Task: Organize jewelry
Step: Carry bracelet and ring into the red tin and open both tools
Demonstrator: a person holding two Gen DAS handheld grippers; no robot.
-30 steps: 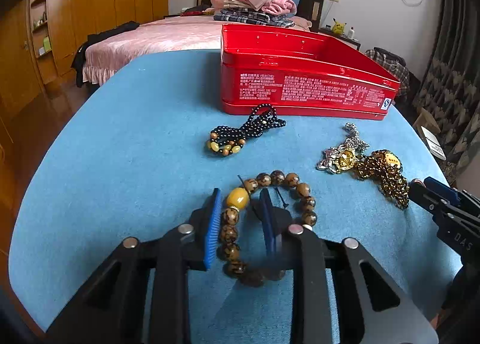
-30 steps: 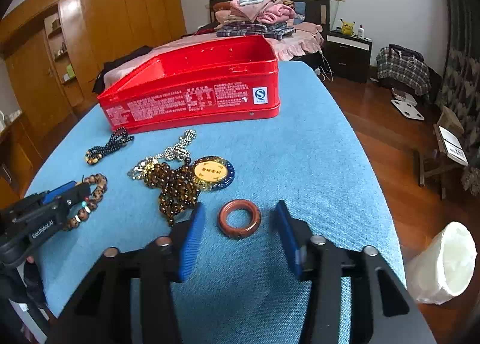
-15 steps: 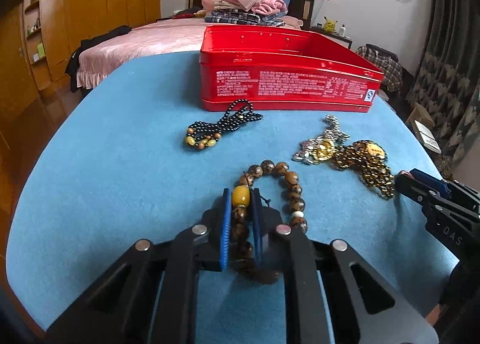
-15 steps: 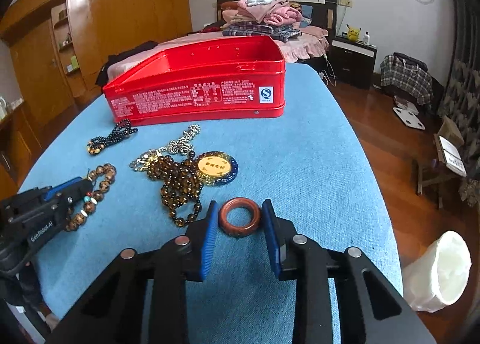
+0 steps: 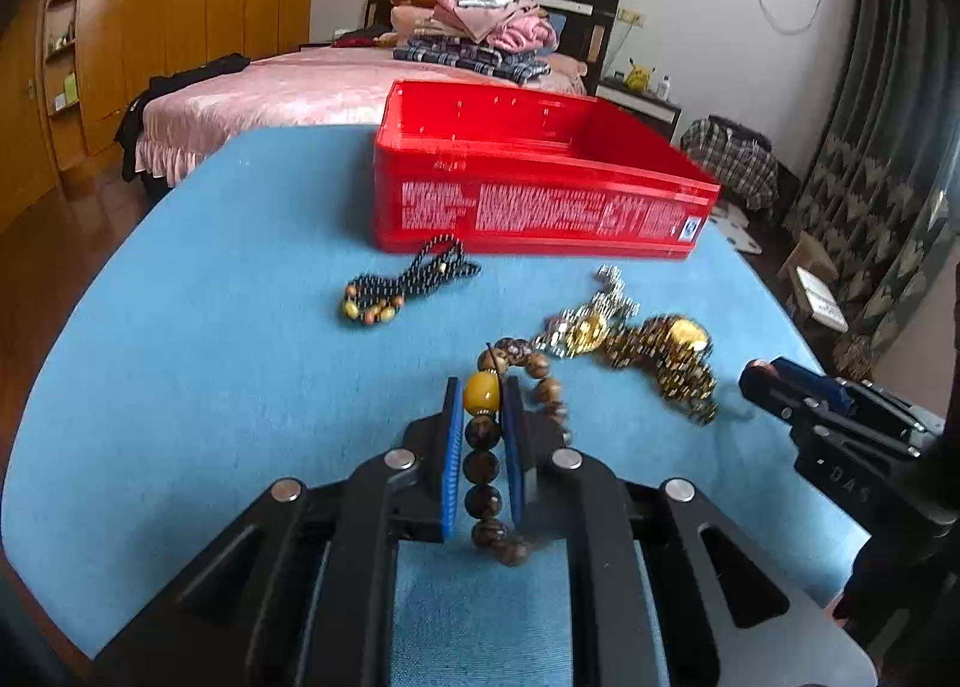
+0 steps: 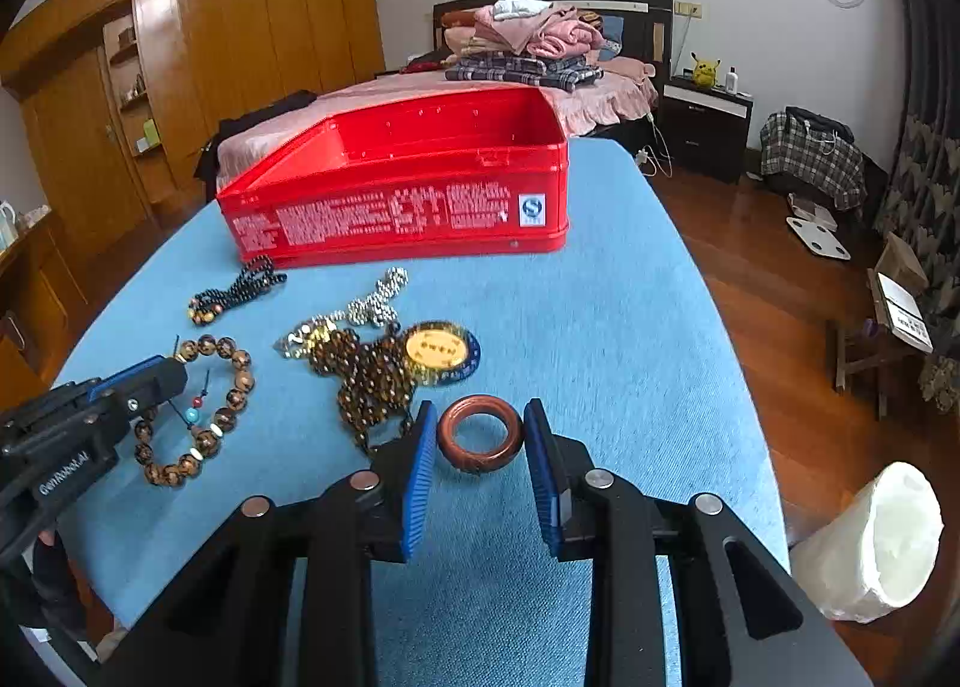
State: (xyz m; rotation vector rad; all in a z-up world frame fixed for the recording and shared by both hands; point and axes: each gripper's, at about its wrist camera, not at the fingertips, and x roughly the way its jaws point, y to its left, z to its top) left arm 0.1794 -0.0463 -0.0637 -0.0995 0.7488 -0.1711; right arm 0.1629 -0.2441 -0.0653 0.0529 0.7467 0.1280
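My left gripper (image 5: 482,405) is shut on a brown bead bracelet (image 5: 483,441), its blue pads pinching the strand just behind the yellow bead. The rest of the loop droops onto the blue tabletop (image 5: 210,357). In the right wrist view the same bracelet (image 6: 231,405) trails from the left gripper (image 6: 150,381). My right gripper (image 6: 480,447) is shut on a reddish-brown wooden ring (image 6: 479,441) that lies flat on the cloth, a pad against each side. An open red tin box (image 6: 390,207) stands at the far side, also seen as the red tin box (image 5: 540,207).
A black bead strand (image 5: 408,285) lies before the box. A heap of brown beads, a silver chain and a gold medallion (image 6: 441,351) sits between the grippers. The table's right edge drops to a wooden floor with a white bag (image 6: 870,543). A bed stands behind.
Both grippers closed: the left onto the bead bracelet, the right onto the wooden ring. The left gripper then crept forward and up, drawing the bracelet's near side off the cloth.
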